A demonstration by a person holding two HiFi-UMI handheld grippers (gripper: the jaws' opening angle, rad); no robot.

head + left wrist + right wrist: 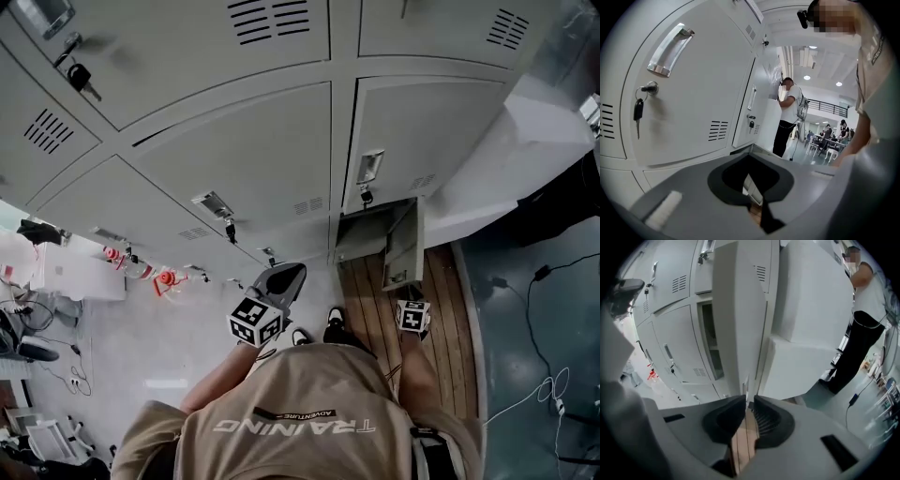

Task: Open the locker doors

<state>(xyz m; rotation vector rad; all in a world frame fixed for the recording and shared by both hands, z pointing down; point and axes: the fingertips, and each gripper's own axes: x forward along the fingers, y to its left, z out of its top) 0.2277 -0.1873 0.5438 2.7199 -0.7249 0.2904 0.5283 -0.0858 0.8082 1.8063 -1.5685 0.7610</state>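
Only its own view shows right gripper (pixel 749 401) clamping the locker door (pixel 738 310); left gripper (pixel 760 202) closed, empty.

Person wears a tan short-sleeved T-shirt (pixel 309 422) with white "TRAINING" print. A small black strip beside it reads "ADVENTURE", I think. Shoes (pixel 336 326) are dark with white trim, hard to tell more from above. Small black camera (pixel 802 18) at the head. Left gripper (pixel 750 159): smooth grey shell, black curved jaw pads, white ribbed patch (pixel 663 209) on the shell. Right gripper (pixel 749 401): same grey shell, ridged black pads, black rectangular slots (pixel 839 452). Each gripper carries a black-and-white marker cube (pixel 255 321).
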